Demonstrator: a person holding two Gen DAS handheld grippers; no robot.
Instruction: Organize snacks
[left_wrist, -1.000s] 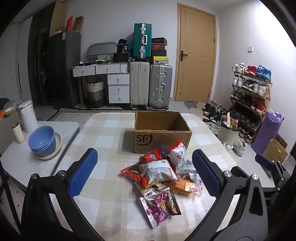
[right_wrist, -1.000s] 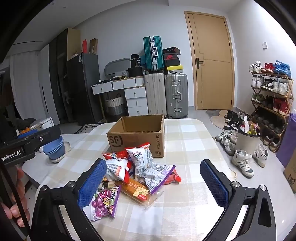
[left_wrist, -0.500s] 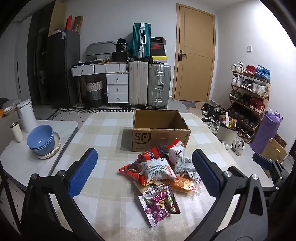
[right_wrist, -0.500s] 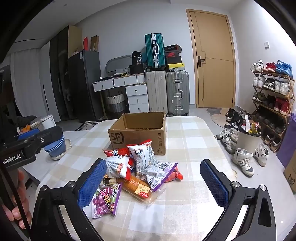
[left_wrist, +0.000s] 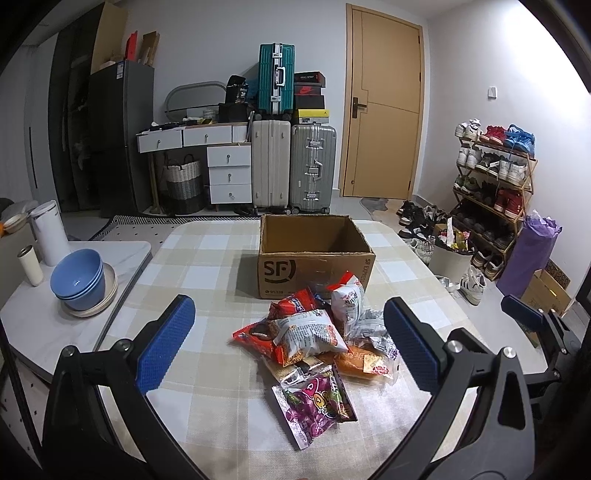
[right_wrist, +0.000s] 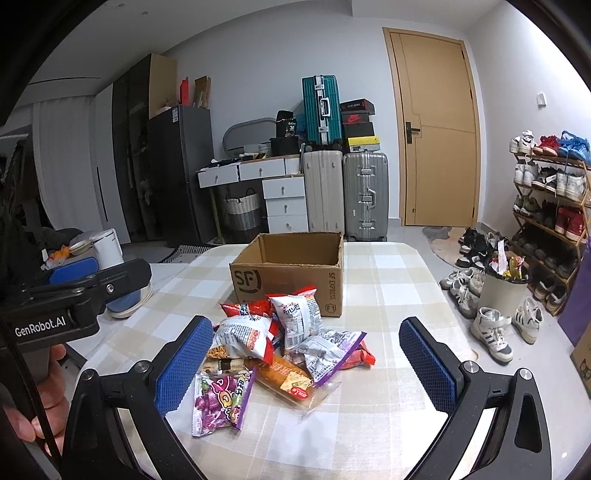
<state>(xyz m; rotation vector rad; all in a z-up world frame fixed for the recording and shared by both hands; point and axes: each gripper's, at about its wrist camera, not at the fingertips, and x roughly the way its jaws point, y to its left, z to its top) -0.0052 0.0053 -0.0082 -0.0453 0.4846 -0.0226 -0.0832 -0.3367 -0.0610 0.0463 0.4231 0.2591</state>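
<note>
Snack packets (left_wrist: 317, 339) lay heaped on the checked tablecloth (left_wrist: 207, 258), just in front of the open cardboard box (left_wrist: 314, 254), the red and white bags at the back touching its printed wall. Nearest me from the box sat the purple candy bag (right_wrist: 221, 398), with an orange packet (right_wrist: 291, 380) beside it. I had my left gripper (left_wrist: 288, 347) spread wide and gripping nothing, poised short of the pile. My right gripper (right_wrist: 306, 365) was equally wide, also empty.
</note>
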